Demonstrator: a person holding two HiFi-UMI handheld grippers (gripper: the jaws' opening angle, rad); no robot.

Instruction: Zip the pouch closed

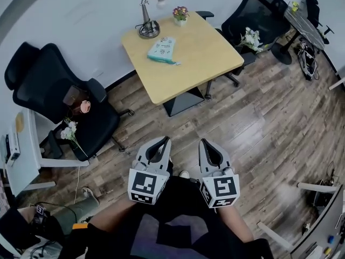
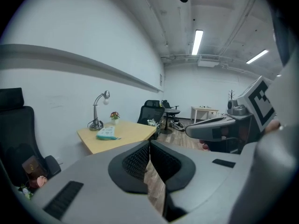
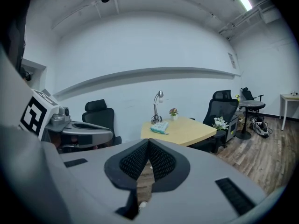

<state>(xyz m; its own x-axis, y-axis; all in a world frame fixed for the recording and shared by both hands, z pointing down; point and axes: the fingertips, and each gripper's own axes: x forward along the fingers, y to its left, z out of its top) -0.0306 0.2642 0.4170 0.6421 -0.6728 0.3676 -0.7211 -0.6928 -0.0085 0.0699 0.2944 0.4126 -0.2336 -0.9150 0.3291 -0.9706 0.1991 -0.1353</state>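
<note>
Plainly, in the head view, the grey left gripper (image 1: 164, 140) and the grey right gripper (image 1: 204, 142) sat side by side at the lower middle of the frame, each with its marker cube nearest the camera and its tips pointing toward the top of the frame. Each gripper's own view showed its black ribbed pads pressed together along their length, with nothing between them; only wood-plank floor (image 1: 259, 123) showed beyond the tips. Both tools were closed and empty.

The pale teal, flat fabric pouch (image 1: 163, 49) lay on the light wooden square table (image 1: 199, 58) in the upper middle of the head view, well apart from both grippers, with bare floor between. A darker teal strip ran along its near edge, possibly the zip, though it was too small to tell whether that was open or closed. Behind the pouch, toward the upper left corner of the tabletop, stood a silver gooseneck desk lamp (image 1: 149, 15), and just to its right a small pot of pink flowers (image 1: 180, 13). A black mesh office chair (image 1: 59, 96) stood at the left of the frame, another black chair (image 1: 259, 9) at the upper right.
</note>
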